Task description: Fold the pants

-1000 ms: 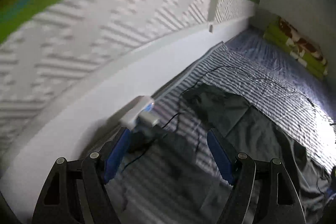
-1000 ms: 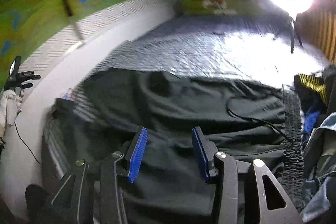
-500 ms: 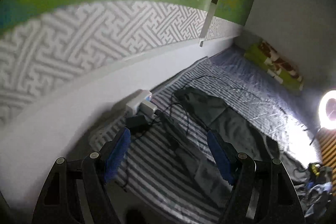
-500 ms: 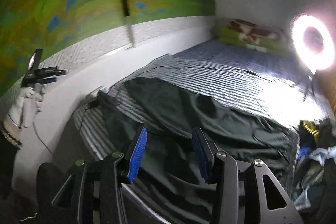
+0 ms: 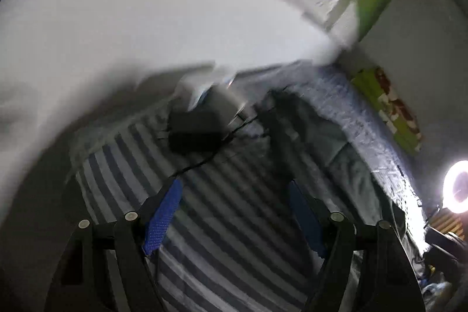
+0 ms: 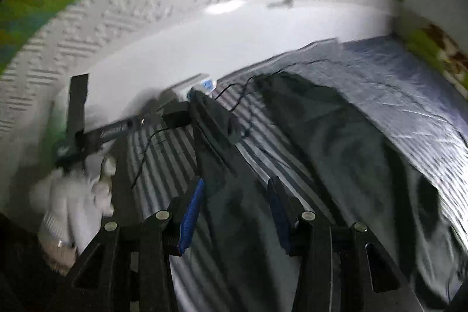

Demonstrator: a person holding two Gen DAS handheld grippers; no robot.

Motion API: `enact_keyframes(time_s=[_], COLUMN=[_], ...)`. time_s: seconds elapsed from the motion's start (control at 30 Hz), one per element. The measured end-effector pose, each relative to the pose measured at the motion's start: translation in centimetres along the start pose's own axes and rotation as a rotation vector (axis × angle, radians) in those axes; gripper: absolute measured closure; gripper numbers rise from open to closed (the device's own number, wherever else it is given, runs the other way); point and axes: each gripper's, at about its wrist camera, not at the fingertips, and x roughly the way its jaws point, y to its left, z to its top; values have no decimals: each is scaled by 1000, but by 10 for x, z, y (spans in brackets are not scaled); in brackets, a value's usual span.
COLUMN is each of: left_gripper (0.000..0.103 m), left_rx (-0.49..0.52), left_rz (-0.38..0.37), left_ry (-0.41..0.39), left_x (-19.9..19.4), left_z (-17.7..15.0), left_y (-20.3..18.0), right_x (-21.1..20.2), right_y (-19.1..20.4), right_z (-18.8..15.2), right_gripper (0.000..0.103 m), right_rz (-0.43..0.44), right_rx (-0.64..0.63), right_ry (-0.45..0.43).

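Dark pants [image 6: 336, 154] lie spread along a blue-striped bedsheet [image 6: 163, 154], one narrow end reaching toward the wall. My right gripper [image 6: 237, 183] hovers over that end with its blue pads partly apart; cloth lies below them, not pinched. In the left wrist view the pants [image 5: 295, 130] run off to the right. My left gripper [image 5: 234, 189] is wide open over bare striped sheet [image 5: 222, 227] near the bed's corner, holding nothing. A white-gloved hand [image 6: 70, 203] shows low at the left of the right wrist view. Both views are motion-blurred.
A white power strip [image 5: 204, 89], a black adapter [image 5: 193, 133] and thin black cables [image 6: 239, 95] lie by the white wall panel [image 5: 117, 19] at the bed's corner. A green pillow [image 5: 389, 110] sits at the far end. A ring light [image 5: 456, 186] glares on the right.
My left gripper has dropped toward the bed's corner and rolled. My right gripper has swept left along the pants to the end near the wall. Neither pair of jaws changed its spread.
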Motion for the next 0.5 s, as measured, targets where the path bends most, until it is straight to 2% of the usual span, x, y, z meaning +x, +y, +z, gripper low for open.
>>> enact_keyframes(time_s=[0.07,0.17,0.27,0.43,0.47,0.5], left_gripper=[26,26,26,26,26,26], left_rx=[-42,-9,-39,16,15,10], left_rz=[-59,-12,-54,-37,-36,-33], left_ry=[-15,-14,-28,-42,-41,-40], left_x=[6,12,9,1,2,-1], left_z=[5,10,16,20,20,20], left_y=[11,17,20,12,16,18], right_x=[48,91,126,164,168,172], right_y=[5,15,35,56,59,61], right_z=[22,45,62,74,74,74], right_gripper=[61,58,51,51,53,75], right_rz=[6,60,106,74,33,8], right_rx=[-9,-36,-87,-144,-170,-188], right_ry=[41,68,82,135,146,152])
